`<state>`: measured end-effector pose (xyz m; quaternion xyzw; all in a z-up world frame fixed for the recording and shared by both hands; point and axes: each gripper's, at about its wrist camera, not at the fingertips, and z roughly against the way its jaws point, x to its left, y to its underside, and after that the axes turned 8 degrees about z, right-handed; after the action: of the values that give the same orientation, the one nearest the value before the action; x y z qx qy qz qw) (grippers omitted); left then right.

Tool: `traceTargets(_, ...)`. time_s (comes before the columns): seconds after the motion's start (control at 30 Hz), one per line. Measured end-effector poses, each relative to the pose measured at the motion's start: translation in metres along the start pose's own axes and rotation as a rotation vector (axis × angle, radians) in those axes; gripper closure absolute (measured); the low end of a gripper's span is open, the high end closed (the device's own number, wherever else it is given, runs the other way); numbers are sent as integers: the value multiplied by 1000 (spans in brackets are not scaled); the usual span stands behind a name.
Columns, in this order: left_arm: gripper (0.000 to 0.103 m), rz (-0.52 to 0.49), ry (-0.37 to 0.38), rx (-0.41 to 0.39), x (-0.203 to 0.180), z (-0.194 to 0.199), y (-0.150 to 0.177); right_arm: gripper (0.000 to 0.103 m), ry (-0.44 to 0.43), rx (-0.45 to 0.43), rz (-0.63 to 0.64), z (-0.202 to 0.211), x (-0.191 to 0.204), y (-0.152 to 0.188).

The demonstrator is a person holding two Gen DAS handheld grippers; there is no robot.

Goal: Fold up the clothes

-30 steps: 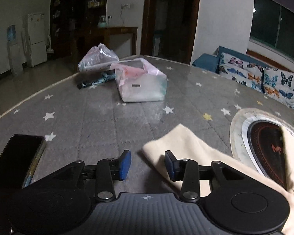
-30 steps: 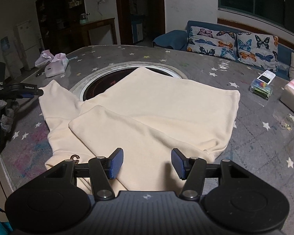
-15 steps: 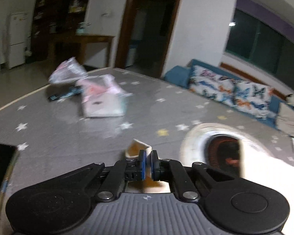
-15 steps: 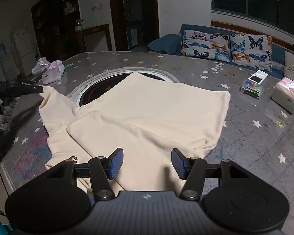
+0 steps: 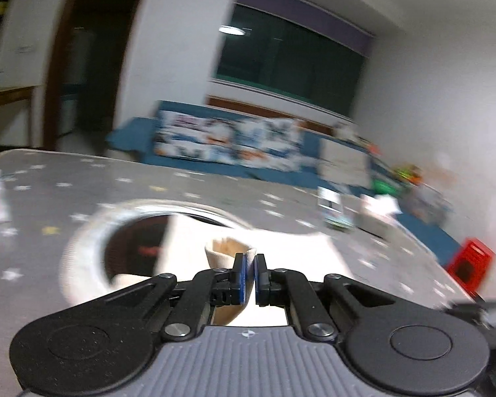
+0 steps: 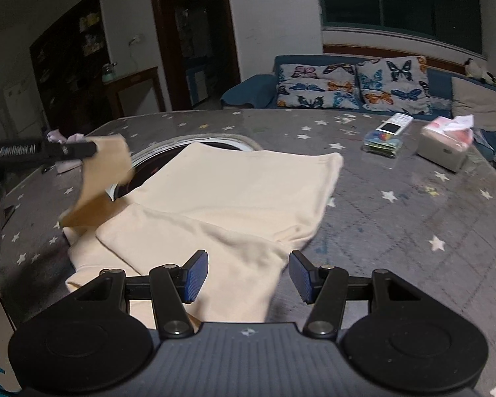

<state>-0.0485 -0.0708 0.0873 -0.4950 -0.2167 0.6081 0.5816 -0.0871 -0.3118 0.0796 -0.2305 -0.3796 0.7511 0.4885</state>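
A cream sweatshirt (image 6: 234, 195) lies spread on the grey star-patterned table (image 6: 396, 218), one sleeve folded across its near part. My left gripper (image 5: 250, 278) is shut on the cuff (image 5: 226, 251) of the other sleeve. In the right wrist view that left gripper (image 6: 94, 148) holds the sleeve (image 6: 99, 182) lifted off the table at the left. My right gripper (image 6: 248, 276) stands open just above the garment's near edge, with nothing between its fingers.
A round inset plate (image 6: 215, 140) with a dark centre lies partly under the sweatshirt. At the table's far right sit a tissue box (image 6: 446, 145) and a small box with a phone (image 6: 385, 140). A blue sofa (image 6: 347, 82) with butterfly cushions stands beyond.
My left gripper closed on the sleeve cuff, lifted it and swung to the right over the garment. My right gripper shifted slightly and stayed open.
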Motion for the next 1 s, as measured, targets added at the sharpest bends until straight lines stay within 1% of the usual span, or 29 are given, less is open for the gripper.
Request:
traceTargets(0.13,97,-48,99,89,-26,-16,24,48,26,-2,-36,4,-10,6)
traceTargets(0.2,93,-78,139,131,-35,-22,34,48,32,0,-52,4,-15,7)
traceTargets(0.3,93,-103,143,160,-39,-25,42,51,27,1,-76,3,-18,7)
traceTargets(0.4,92,-107,141,162,-28,-19,41,52,-5,-3,-67,-1,-12,2)
traceTargets(0.5,89,-113,95,137,-9,-8,37,54,-47,4,-47,-9,-2,-3)
traceTargets(0.6,89,-86,4,129,18,-5,33,57,-85,25,-21,-24,10,-7)
traceTargets(0.67,89,-62,-56,130,36,-6,31,61,-100,40,-13,-33,15,-9)
traceTargets(0.73,89,-50,-93,125,50,-4,29,62,-107,58,-10,-45,21,-9)
traceTargets(0.8,89,-44,-107,122,59,-4,26,66,-109,69,-13,-53,24,-10)
traceTargets(0.83,89,-43,-110,120,62,-4,24,72,-110,75,-13,-57,25,-11)
traceTargets(0.87,89,-42,-113,118,64,-5,23,82,-111,82,-14,-61,26,-11)
traceTargets(0.93,89,-43,-114,117,66,-7,20,94,-108,94,-7,-68,30,-11)
traceTargets(1.0,89,-49,-107,115,64,-10,19,97,-89,76,18,-65,35,-14)
